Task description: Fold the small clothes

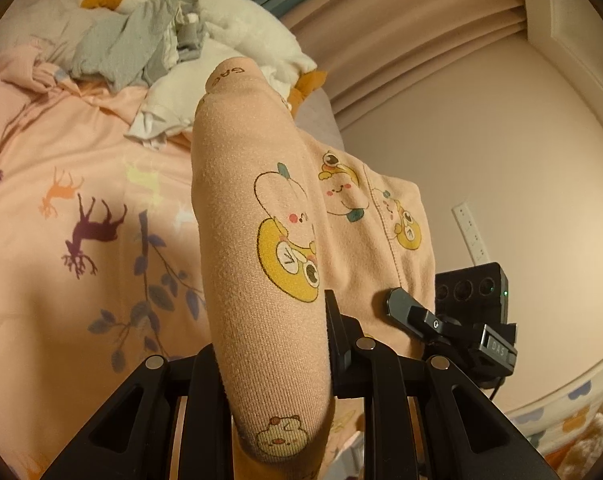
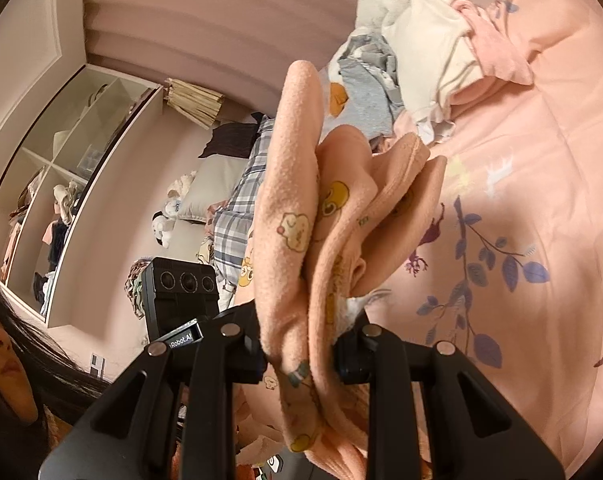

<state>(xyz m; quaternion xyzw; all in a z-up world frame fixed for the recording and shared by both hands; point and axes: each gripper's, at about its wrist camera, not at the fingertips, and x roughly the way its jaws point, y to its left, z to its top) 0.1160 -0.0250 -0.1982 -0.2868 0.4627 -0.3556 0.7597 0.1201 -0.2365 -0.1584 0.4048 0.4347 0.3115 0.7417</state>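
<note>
A small peach garment (image 1: 261, 208) printed with cartoon animals hangs lifted above the bed, stretched between both grippers. My left gripper (image 1: 277, 344) is shut on one thick rolled edge of it; the cloth hides its left finger. To the right in the same view, my right gripper (image 1: 399, 304) pinches the garment's far edge. In the right wrist view the garment (image 2: 301, 216) is bunched in several folds, and my right gripper (image 2: 301, 354) is shut on it. The left gripper's camera body (image 2: 181, 288) shows beyond the cloth on the left.
The bed carries a pink sheet (image 1: 81, 208) printed with deer and leaves. At its head lie a white goose plush (image 1: 237, 24) and a heap of grey and white clothes (image 1: 141, 44). A person's hair (image 2: 29, 376) is at lower left, with open shelves (image 2: 61, 168) behind.
</note>
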